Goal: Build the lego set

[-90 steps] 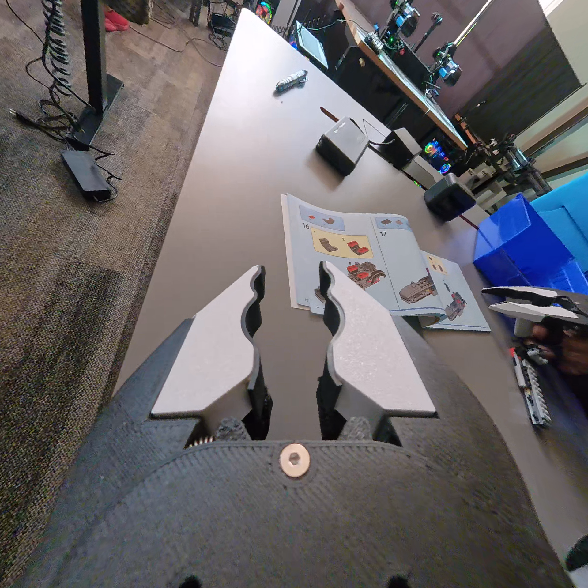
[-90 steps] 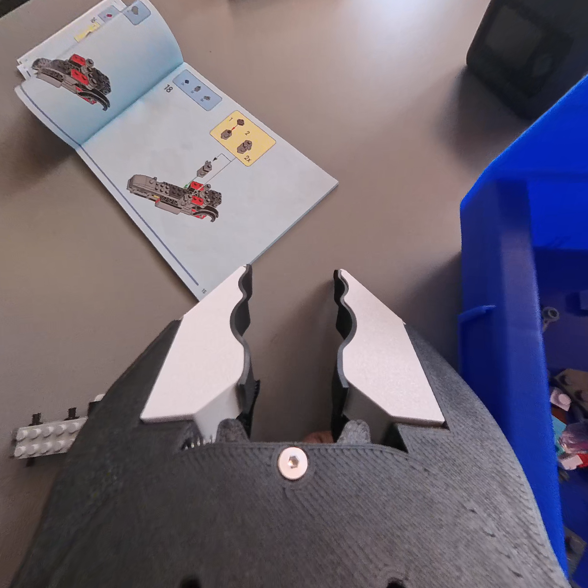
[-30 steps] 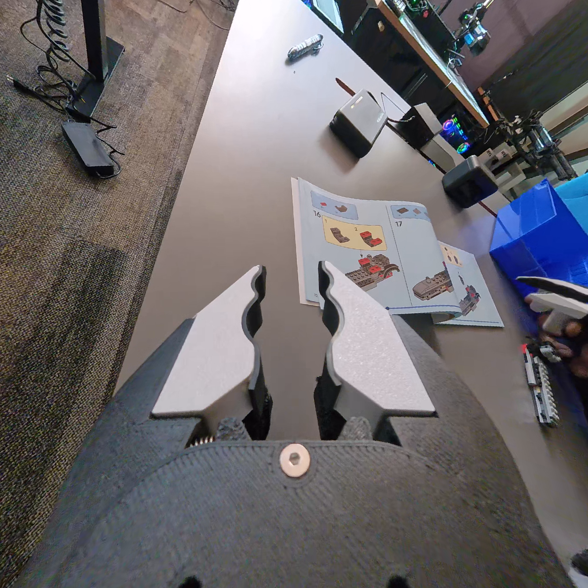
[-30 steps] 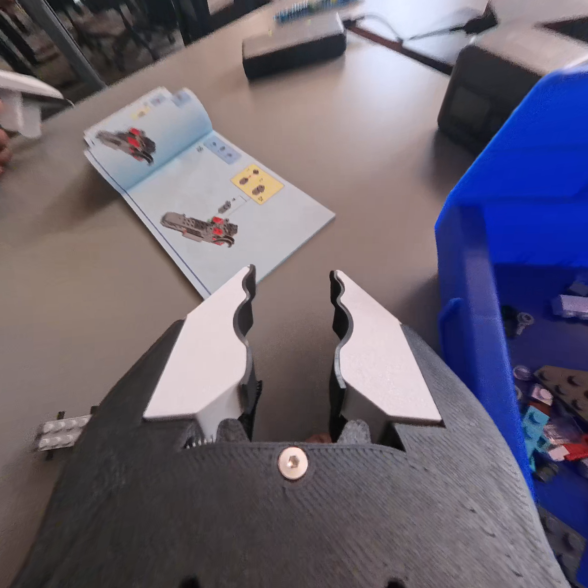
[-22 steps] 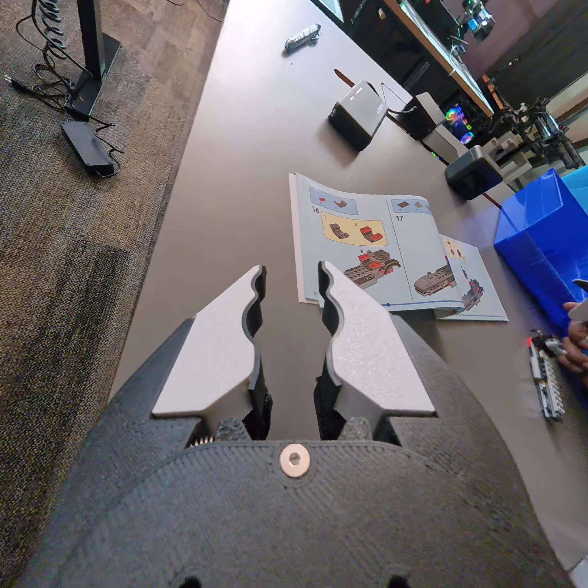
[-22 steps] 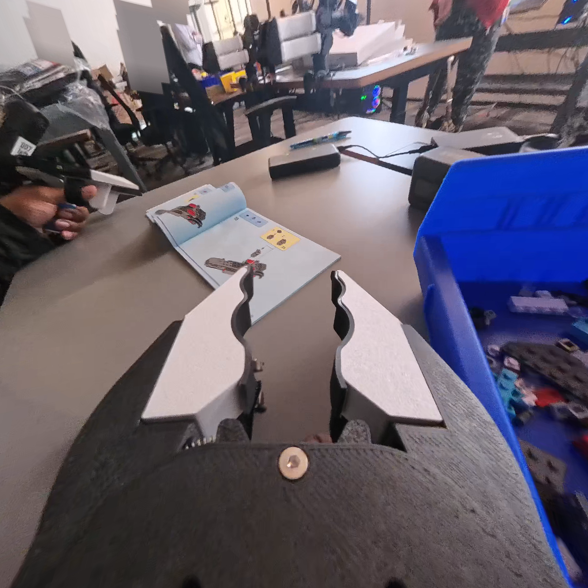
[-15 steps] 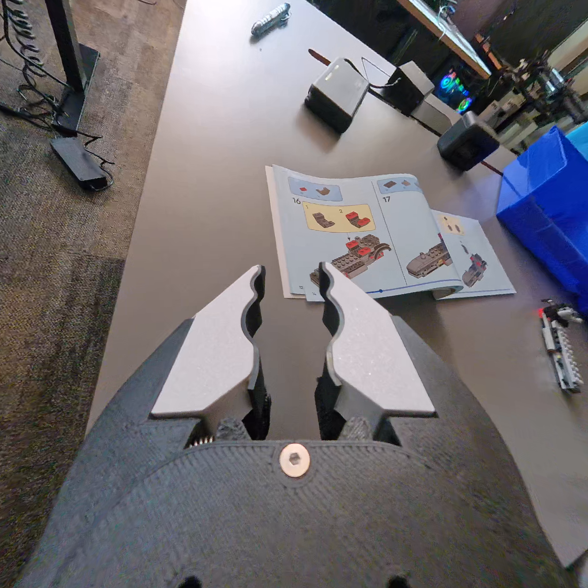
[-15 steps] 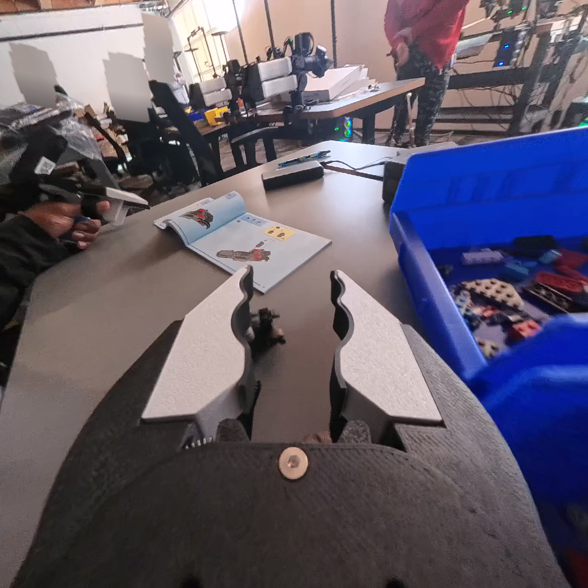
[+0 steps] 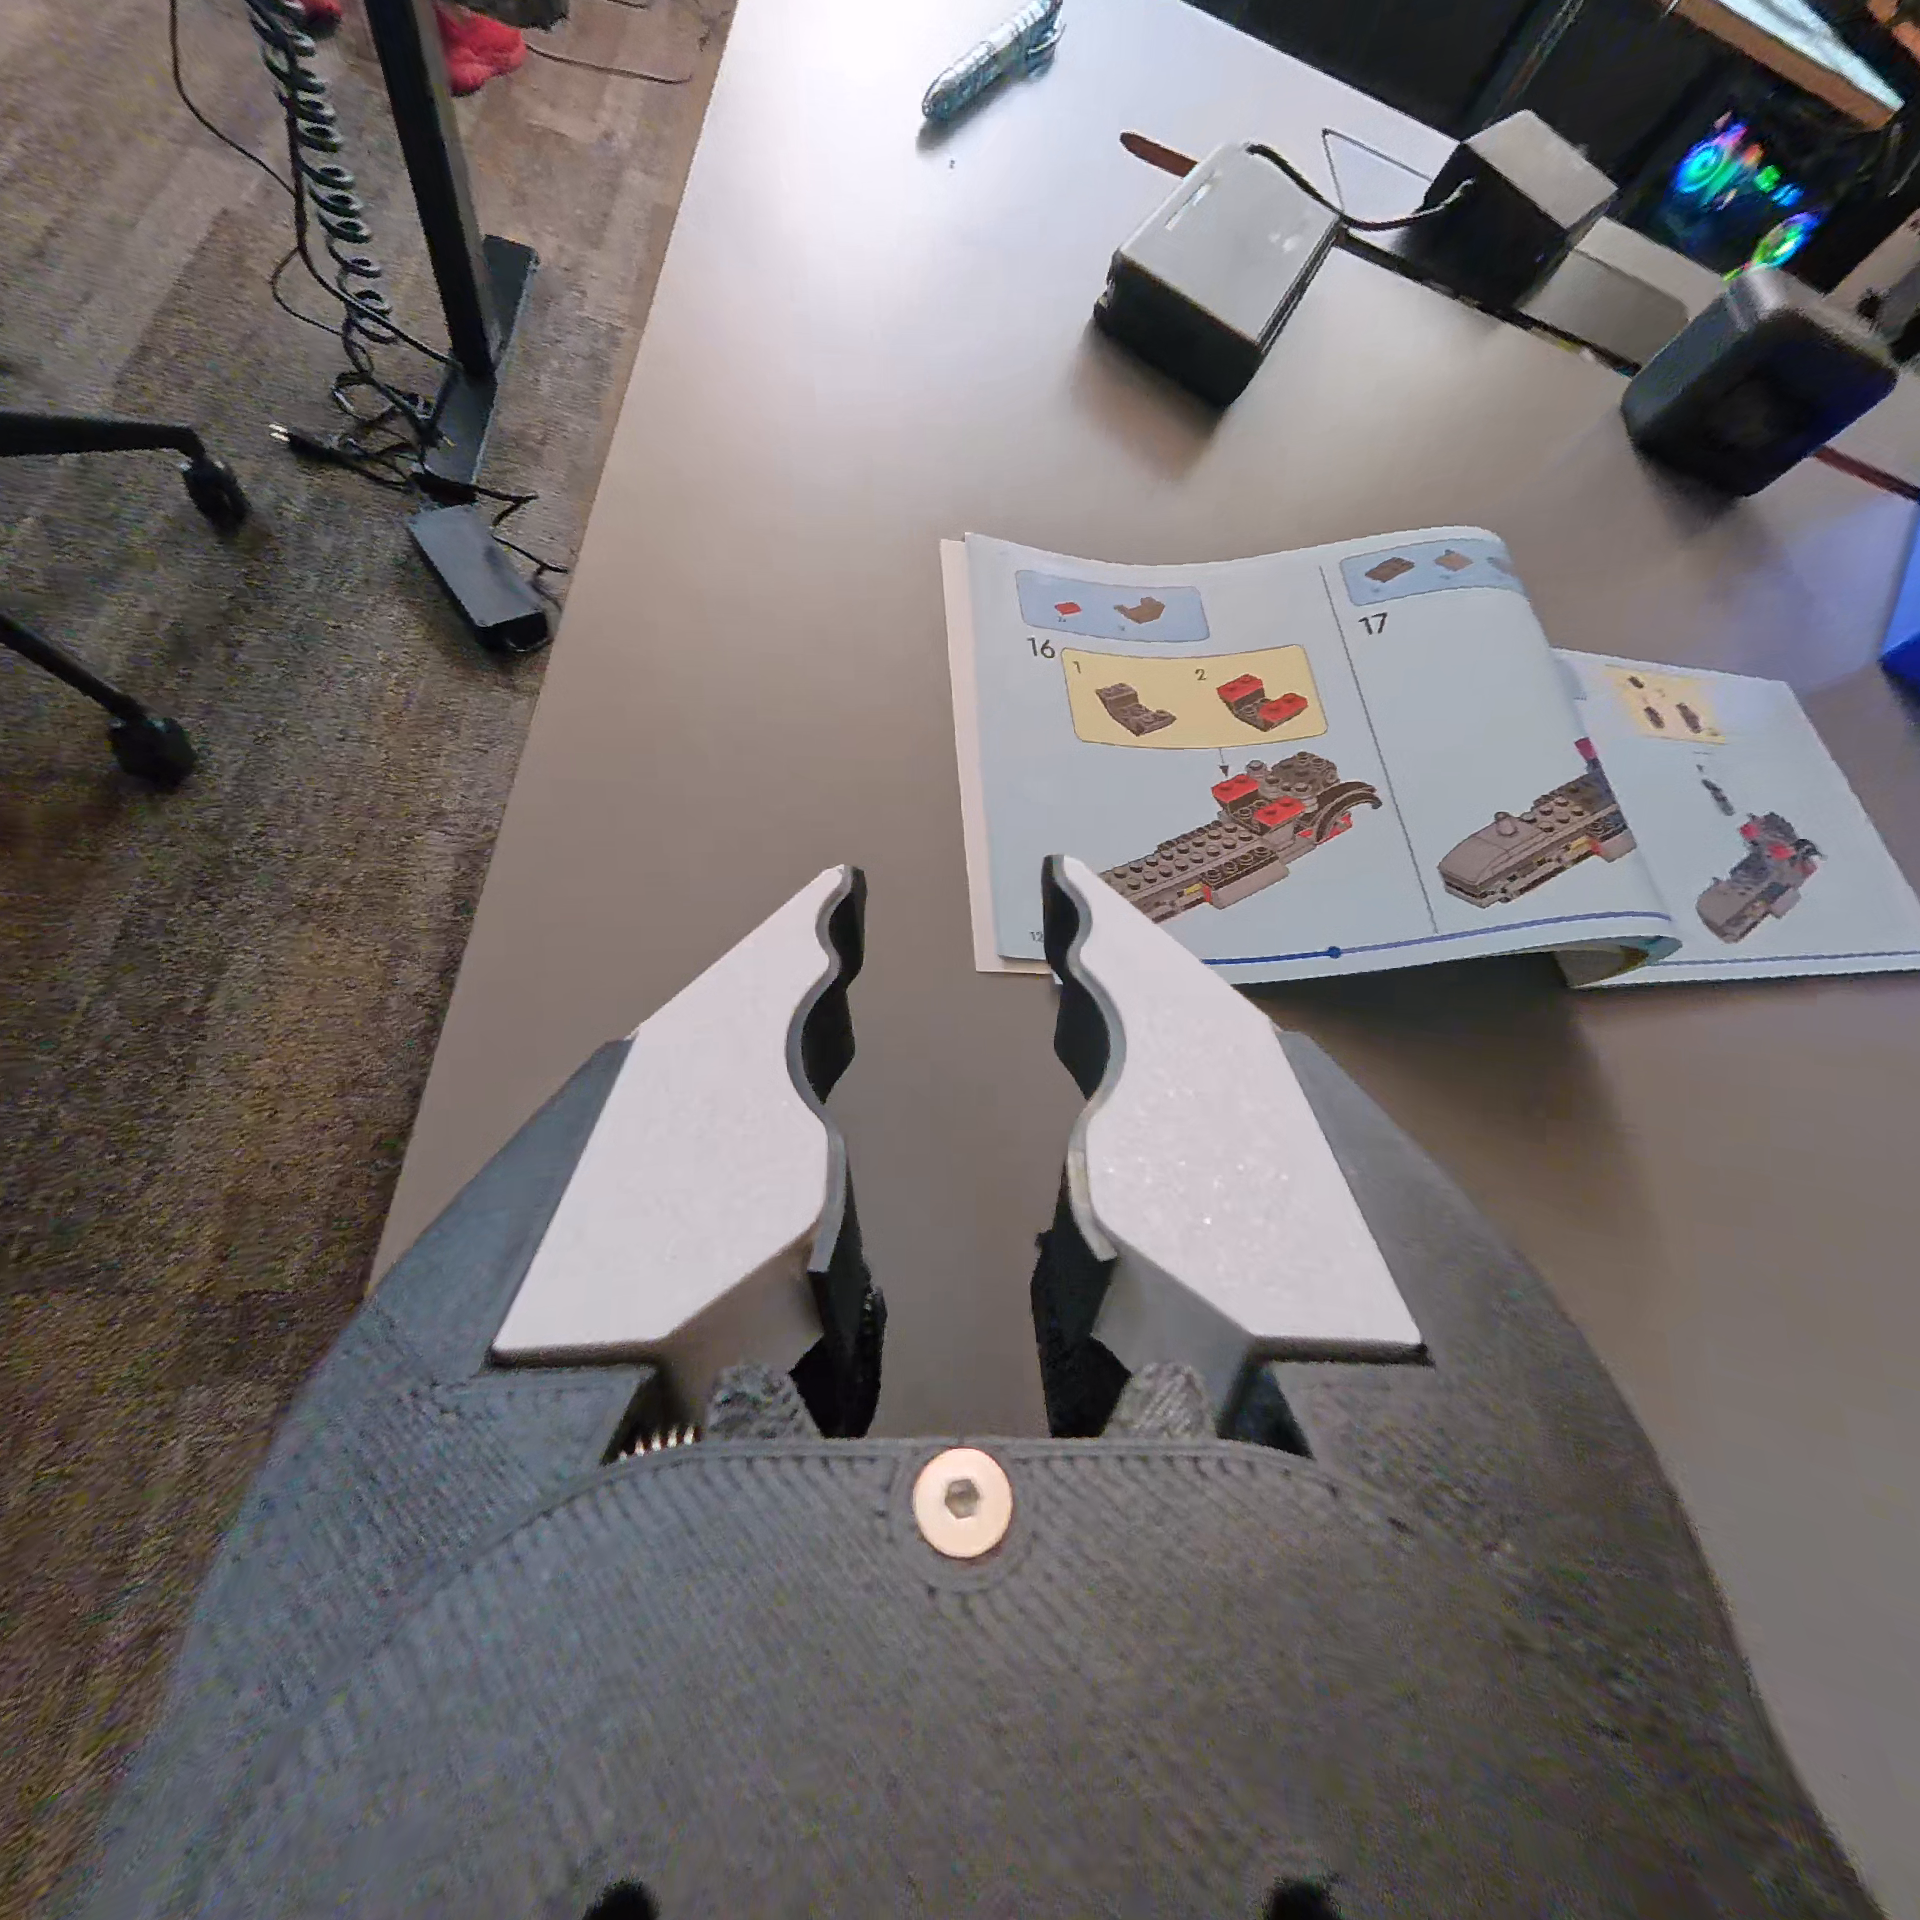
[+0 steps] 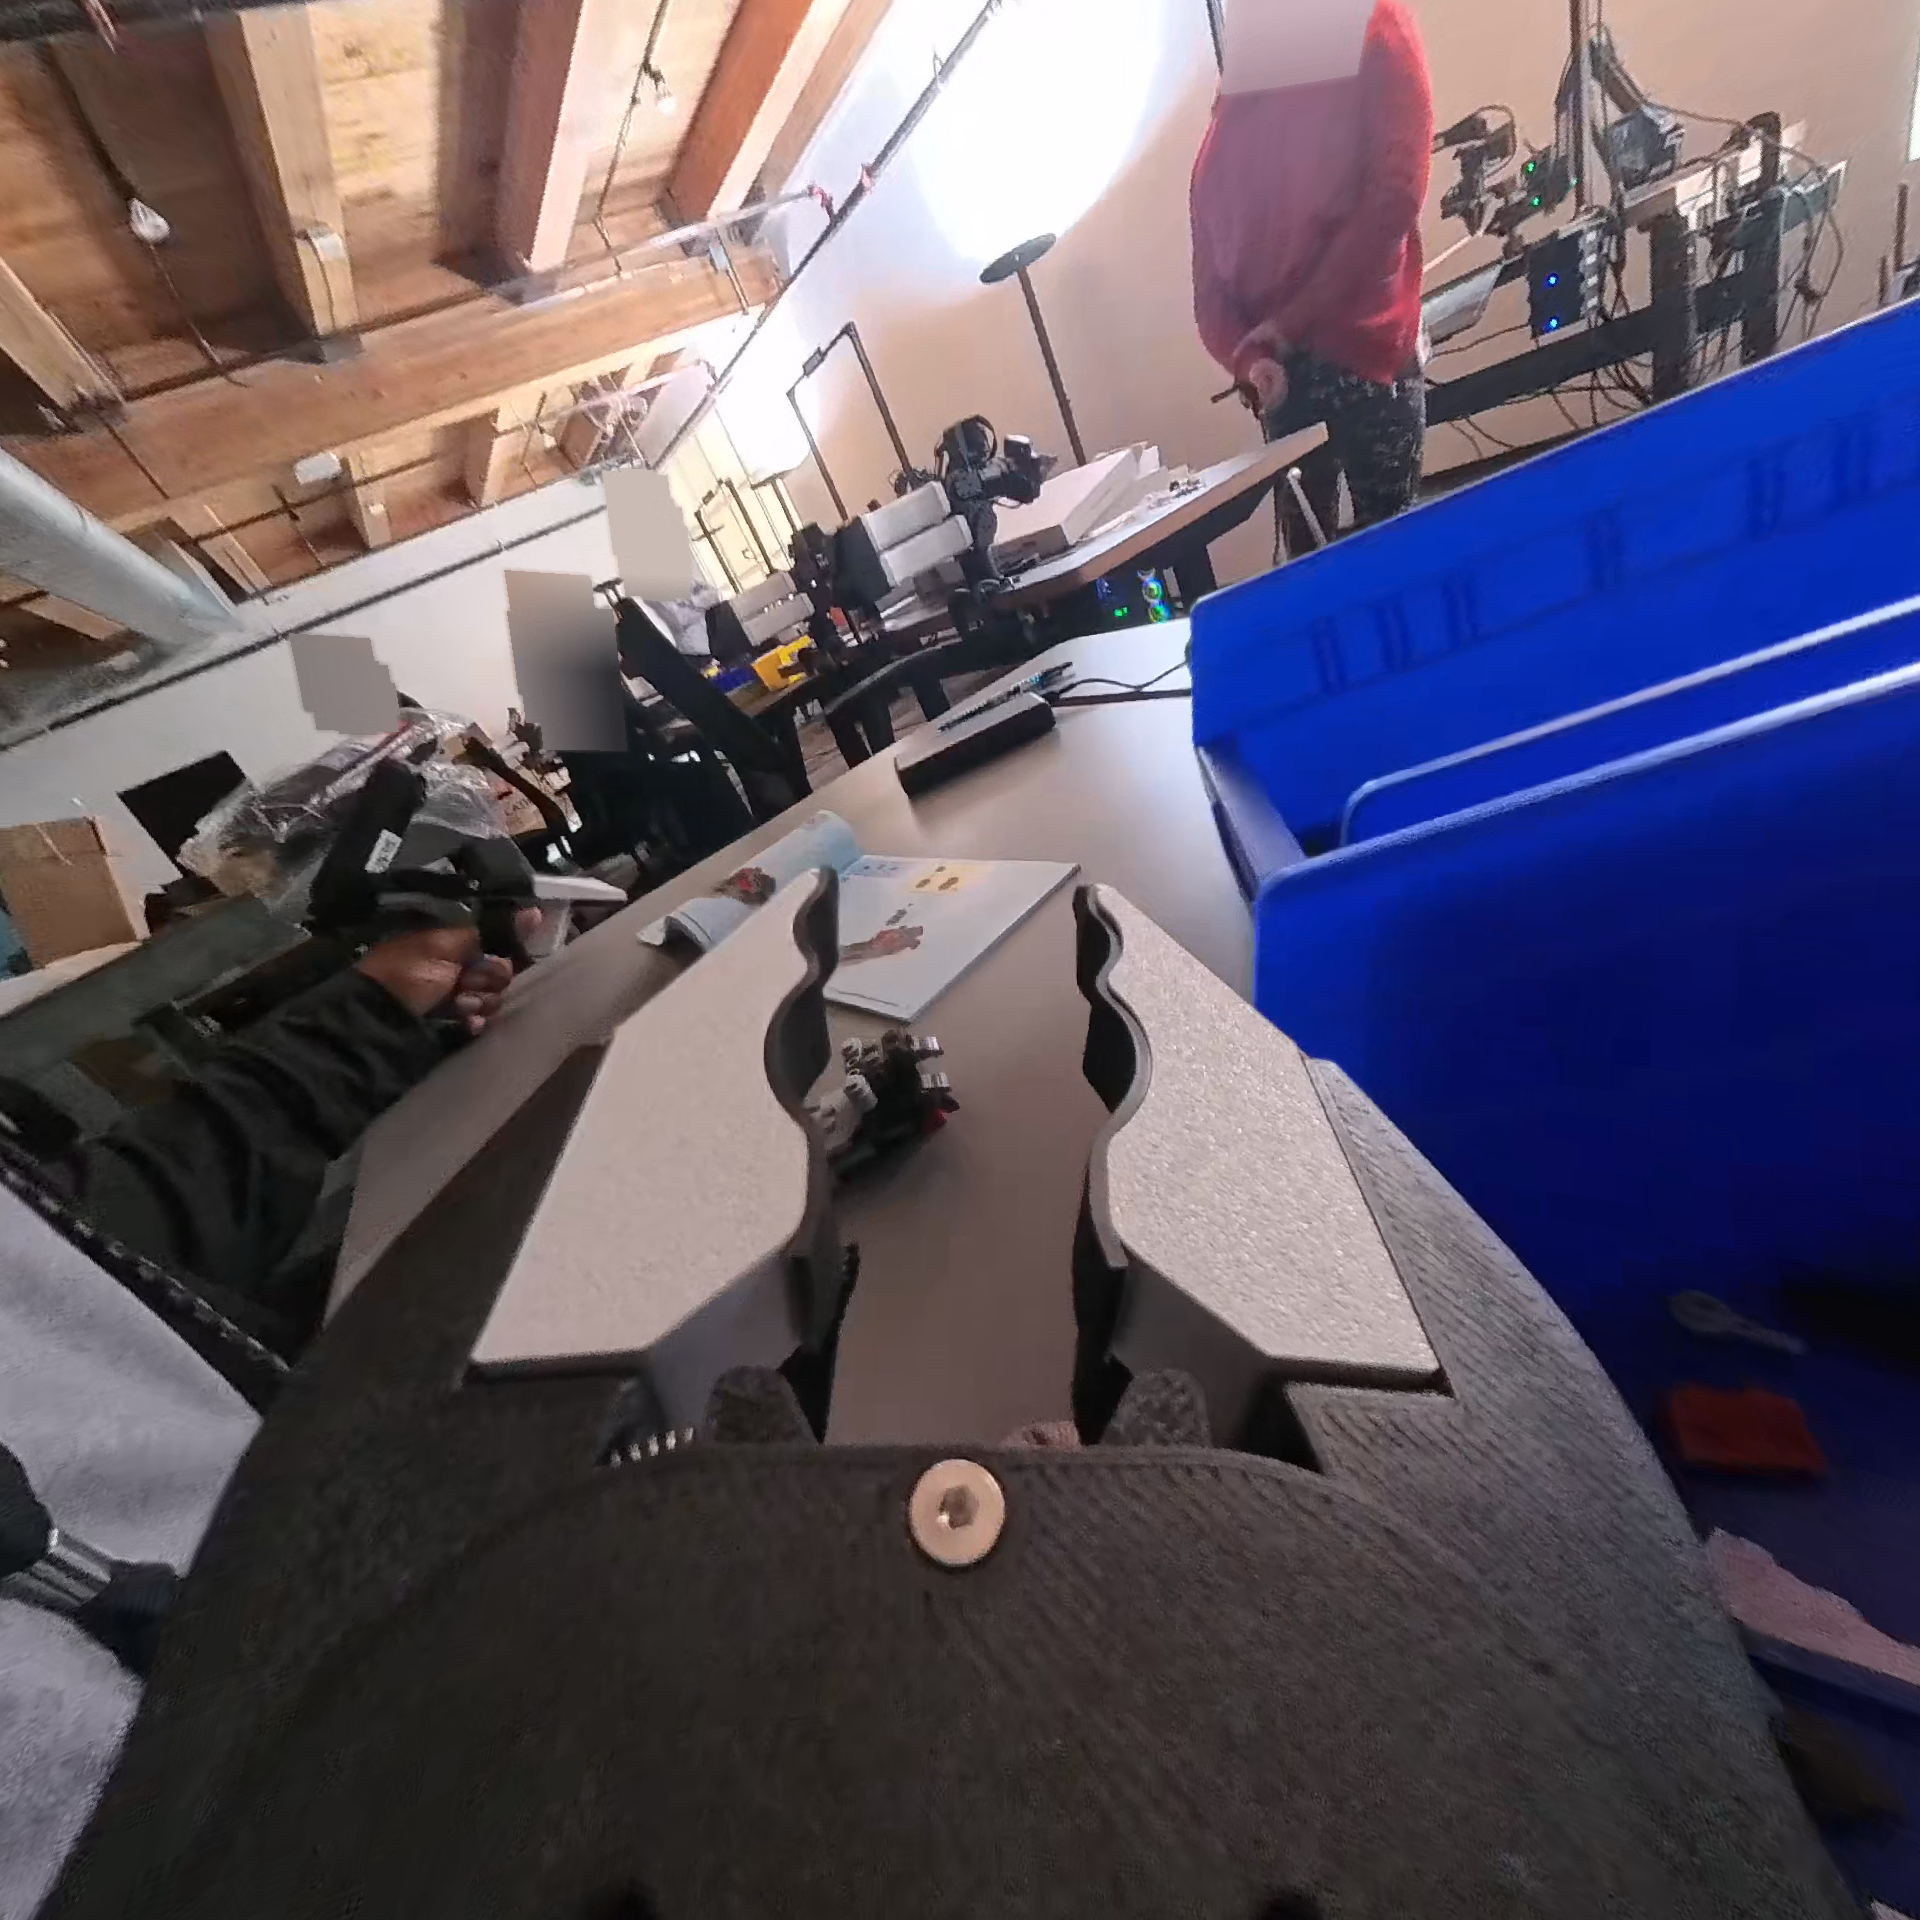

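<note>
Both our left gripper and right gripper gape empty, the small grey, black and red partly built brick model lying near the table's right edge by the blue plastic bin, light yet fragile, best pinched across its long sides.

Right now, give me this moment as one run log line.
left gripper: open, empty, over table | right gripper: open, empty | partial lego build: on table ahead | instruction booklet: open

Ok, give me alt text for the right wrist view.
The right claw is open and empty, low over the table, with a small part-built lego model lying just ahead between its fingers. A blue bin stands to the right, the open instruction booklet beyond.
</note>
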Demonstrator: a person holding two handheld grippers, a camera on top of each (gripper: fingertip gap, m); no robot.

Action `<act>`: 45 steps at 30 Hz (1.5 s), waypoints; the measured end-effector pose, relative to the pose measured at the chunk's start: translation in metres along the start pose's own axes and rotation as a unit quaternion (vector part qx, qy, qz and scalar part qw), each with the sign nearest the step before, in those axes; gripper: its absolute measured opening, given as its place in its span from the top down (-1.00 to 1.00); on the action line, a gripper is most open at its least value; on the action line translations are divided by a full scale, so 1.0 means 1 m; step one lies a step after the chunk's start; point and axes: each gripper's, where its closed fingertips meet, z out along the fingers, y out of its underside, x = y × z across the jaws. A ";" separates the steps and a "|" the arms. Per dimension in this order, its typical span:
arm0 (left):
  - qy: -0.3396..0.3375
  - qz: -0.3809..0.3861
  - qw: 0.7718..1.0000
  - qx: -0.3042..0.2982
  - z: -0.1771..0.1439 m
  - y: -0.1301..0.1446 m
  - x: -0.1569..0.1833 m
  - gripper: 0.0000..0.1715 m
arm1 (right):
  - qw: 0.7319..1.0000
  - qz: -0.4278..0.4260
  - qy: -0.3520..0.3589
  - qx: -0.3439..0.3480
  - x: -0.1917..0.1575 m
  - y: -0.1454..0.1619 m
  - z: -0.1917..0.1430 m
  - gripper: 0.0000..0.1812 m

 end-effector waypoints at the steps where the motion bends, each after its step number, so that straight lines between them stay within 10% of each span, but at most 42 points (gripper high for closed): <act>1: -0.007 0.006 1.000 -0.002 0.000 0.001 0.000 0.59 | 1.000 -0.003 0.004 -0.008 0.000 0.002 0.001 0.49; 5: -0.003 0.006 1.000 0.031 0.003 -0.020 0.032 0.59 | 1.000 0.011 0.014 -0.019 0.005 0.005 0.004 0.49; 10: 0.201 0.220 0.954 0.017 0.041 -0.111 0.290 0.60 | 0.999 0.025 0.023 -0.031 0.008 0.009 0.009 0.50; 14: 0.352 0.350 0.863 -0.093 0.104 -0.089 0.493 0.59 | 0.998 0.013 -0.003 -0.057 -0.007 0.019 0.015 0.50; 17: 0.323 0.432 0.822 -0.183 0.185 -0.047 0.558 0.59 | 0.998 0.029 -0.014 -0.049 -0.011 0.018 0.008 0.50; 24: 0.264 0.440 0.804 -0.301 0.287 0.002 0.580 0.60 | 0.998 0.035 -0.021 -0.050 -0.018 0.020 -0.007 0.49; 35: 0.245 0.457 0.787 -0.334 0.314 0.027 0.581 0.76 | 0.996 0.052 -0.042 -0.051 -0.022 0.021 -0.009 0.49; 40: 0.277 0.445 0.795 -0.305 0.297 0.014 0.589 0.79 | 0.996 0.074 -0.044 -0.025 -0.017 0.013 -0.014 0.49; 45: 0.354 0.378 0.827 -0.219 0.215 -0.022 0.577 0.79 | 0.996 0.071 -0.054 -0.013 -0.020 0.010 -0.016 0.47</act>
